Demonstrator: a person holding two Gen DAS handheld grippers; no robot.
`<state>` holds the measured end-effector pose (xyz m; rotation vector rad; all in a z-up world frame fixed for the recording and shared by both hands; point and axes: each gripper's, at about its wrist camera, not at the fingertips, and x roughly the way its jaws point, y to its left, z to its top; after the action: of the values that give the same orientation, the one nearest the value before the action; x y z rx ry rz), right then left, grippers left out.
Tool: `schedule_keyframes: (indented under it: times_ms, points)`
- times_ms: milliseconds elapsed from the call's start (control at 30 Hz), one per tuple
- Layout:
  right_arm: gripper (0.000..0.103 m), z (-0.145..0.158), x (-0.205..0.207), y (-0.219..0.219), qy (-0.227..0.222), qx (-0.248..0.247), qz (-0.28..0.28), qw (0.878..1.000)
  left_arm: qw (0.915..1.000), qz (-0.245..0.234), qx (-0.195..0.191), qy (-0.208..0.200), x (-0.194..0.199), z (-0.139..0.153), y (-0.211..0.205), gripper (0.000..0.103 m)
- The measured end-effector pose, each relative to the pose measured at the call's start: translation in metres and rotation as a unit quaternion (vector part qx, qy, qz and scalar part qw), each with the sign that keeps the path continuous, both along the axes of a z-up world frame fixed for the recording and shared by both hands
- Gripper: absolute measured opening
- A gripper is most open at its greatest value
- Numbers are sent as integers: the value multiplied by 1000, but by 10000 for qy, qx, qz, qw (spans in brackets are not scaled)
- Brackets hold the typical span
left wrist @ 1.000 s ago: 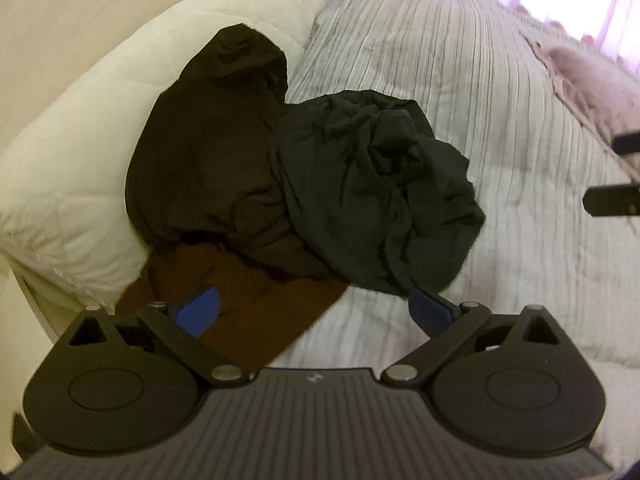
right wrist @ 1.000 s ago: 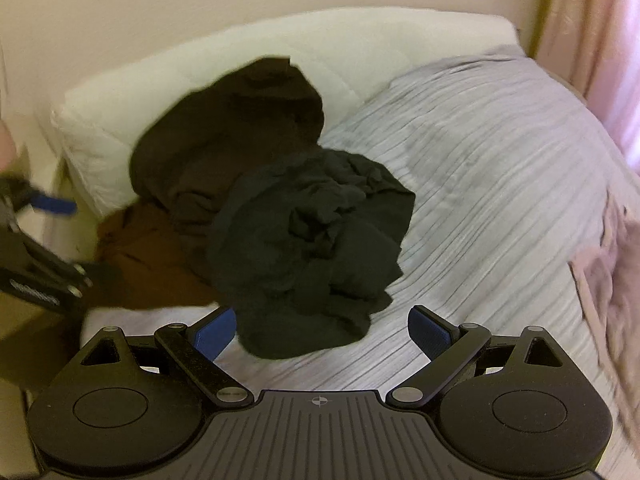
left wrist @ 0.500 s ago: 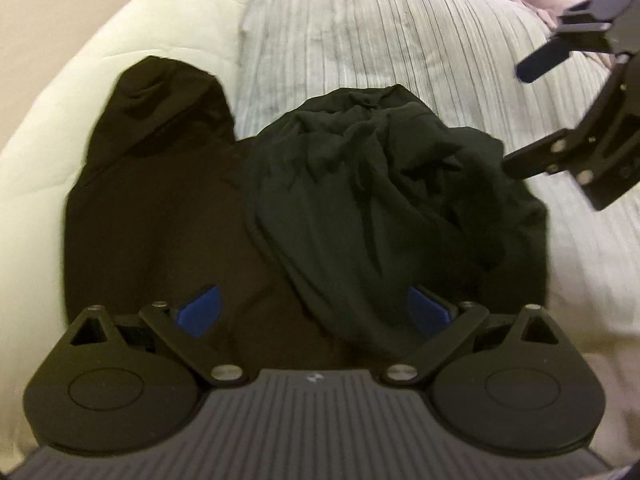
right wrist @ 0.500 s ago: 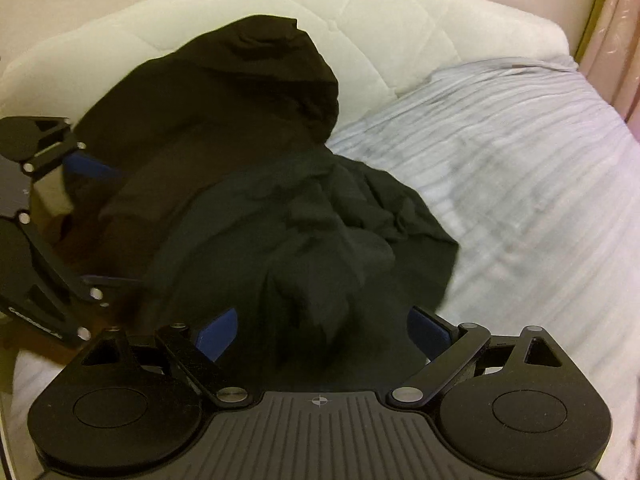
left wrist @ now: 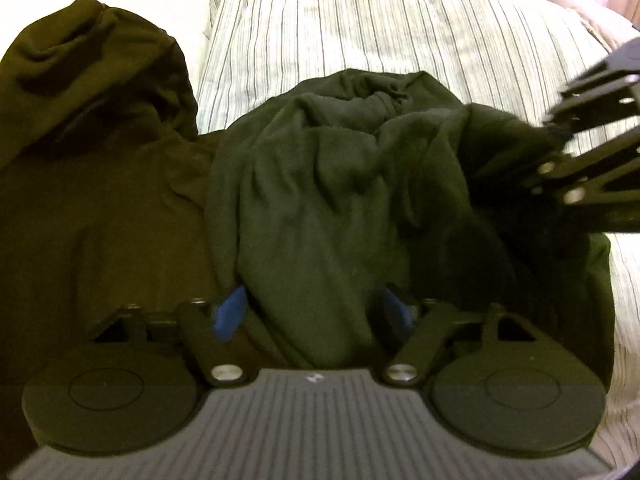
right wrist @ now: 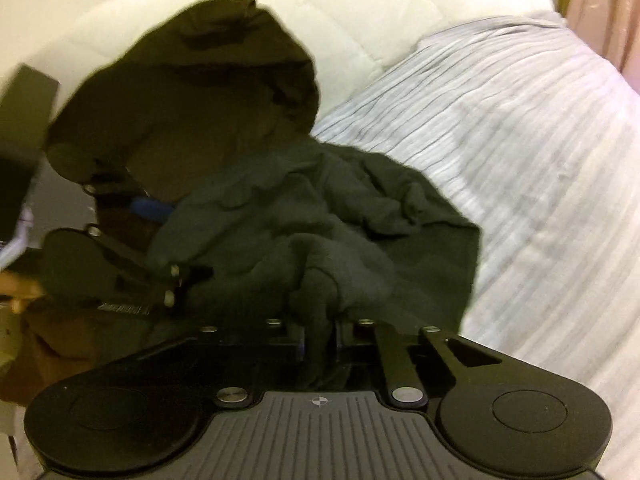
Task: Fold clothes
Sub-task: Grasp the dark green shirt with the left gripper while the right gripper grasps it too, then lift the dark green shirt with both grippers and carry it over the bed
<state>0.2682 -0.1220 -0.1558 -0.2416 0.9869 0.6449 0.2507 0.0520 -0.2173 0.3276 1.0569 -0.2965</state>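
A crumpled black garment [left wrist: 340,200] lies on the striped bedspread [left wrist: 360,20], partly over a dark brown garment [left wrist: 100,160]. My left gripper [left wrist: 312,308] is open and half narrowed, its blue pads [left wrist: 230,308] on either side of a thick bunch of the black cloth. In the right wrist view my right gripper [right wrist: 318,340] is shut on a raised fold of the black garment [right wrist: 320,220]. The brown garment [right wrist: 208,92] sits behind it. The left gripper [right wrist: 160,244] shows at the pile's left edge. The right gripper [left wrist: 552,140] enters blurred at the pile's right edge.
A white quilted duvet [right wrist: 360,8] runs behind the clothes against the wall. The striped bedspread [right wrist: 520,140] stretches to the right. A pink curtain [right wrist: 600,8] hangs at the far right, and a pale pinkish cloth [left wrist: 560,4] lies further along the bed.
Both grippers came down onto the pile. The right one closed on a fold of the black garment. The left one's fingers narrowed around a bunch of the same cloth.
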Motion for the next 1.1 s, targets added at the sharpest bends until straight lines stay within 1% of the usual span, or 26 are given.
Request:
schedule_keyframes:
  times_ms: [33, 67, 100, 133, 200, 267, 367, 433, 500, 567, 700, 800, 867, 900, 967, 1033, 1100]
  points:
    - [9, 10, -5, -8, -18, 79, -97, 9999, 10000, -11, -26, 23, 4, -4, 1, 43]
    - [9, 21, -11, -17, -67, 152, -199, 9997, 10000, -35, -53, 40, 4, -2, 1, 36]
    - [9, 31, -17, -26, -120, 202, -277, 9993, 9999, -61, -80, 57, 4, 0, 1, 20]
    - [9, 42, -25, -35, -186, 241, -356, 9989, 9999, -81, -126, 17, 2, 8, -1, 12]
    - [8, 65, -44, -56, -341, 320, -535, 9975, 9997, -120, -220, -68, -4, 24, -4, 10]
    - [8, 90, -66, -81, -511, 404, -740, 9951, 9989, -236, -300, -265, -15, 47, -13, 10]
    - [8, 129, -112, -126, -737, 523, -1091, 9899, 9963, -463, -485, -540, -43, 88, -36, 10]
    - [8, 152, -152, -155, -901, 560, -1326, 9855, 9940, -621, -609, -671, -64, 114, -55, 10]
    - [8, 173, -196, -183, -1075, 572, -1562, 9802, 9904, -836, -739, -812, -93, 140, -83, 10]
    - [8, 187, -239, -217, -1216, 608, -1874, 9728, 9865, -1045, -840, -940, -122, 162, -112, 10]
    - [8, 208, -317, -288, -1469, 706, -2519, 9539, 9775, -1491, -950, -1147, -184, 197, -183, 10]
    - [8, 227, -375, -339, -1700, 699, -2927, 9384, 9701, -1860, -988, -1207, -237, 214, -240, 10]
    - [8, 240, -416, -369, -1894, 643, -3246, 9245, 9637, -2133, -1085, -1188, -276, 228, -280, 10]
    - [8, 245, -435, -385, -1951, 616, -3434, 9166, 9598, -2254, -1143, -1219, -295, 235, -297, 10]
    - [8, 243, -459, -419, -1874, 650, -3876, 9003, 9480, -2604, -1343, -1245, -331, 248, -331, 10]
    - [8, 233, -477, -450, -1711, 670, -4291, 8844, 9359, -2968, -1506, -1152, -356, 249, -370, 10]
    - [8, 226, -491, -471, -1667, 492, -4516, 8751, 9285, -3225, -1618, -877, -364, 238, -401, 10]
